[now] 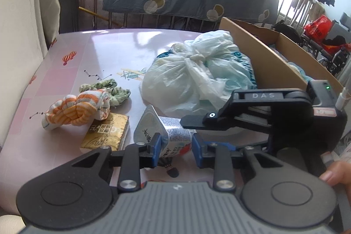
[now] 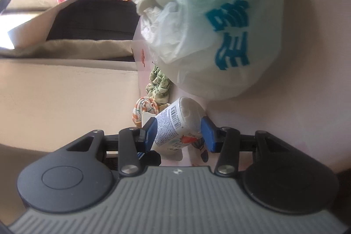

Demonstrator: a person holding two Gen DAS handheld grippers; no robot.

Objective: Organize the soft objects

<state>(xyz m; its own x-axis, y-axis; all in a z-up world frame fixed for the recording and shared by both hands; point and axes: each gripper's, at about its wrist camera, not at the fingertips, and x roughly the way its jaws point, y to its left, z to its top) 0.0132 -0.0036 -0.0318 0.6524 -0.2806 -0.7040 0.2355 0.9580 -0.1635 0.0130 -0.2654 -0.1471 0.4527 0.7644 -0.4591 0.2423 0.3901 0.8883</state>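
A yogurt cup [image 1: 173,131] with a foil lid lies on its side on the pink table [image 1: 98,47]. My right gripper [image 2: 178,135] is shut on the yogurt cup [image 2: 175,122], its blue pads against both sides. In the left wrist view it reaches in from the right as a black arm [image 1: 263,111]. My left gripper [image 1: 176,146] straddles the same cup near the lid. Its left pad touches the rim and its right pad stands just off the wall. An orange-striped sock bundle [image 1: 76,109] and a green scrunchie [image 1: 114,89] lie to the left.
A knotted plastic bag [image 1: 197,76] fills the table's middle, with an open cardboard box [image 1: 263,54] behind it on the right. A gold packet [image 1: 105,135] lies beside the socks. A cream sofa arm [image 1: 22,36] borders the left edge. A hand [image 1: 335,174] shows at the lower right.
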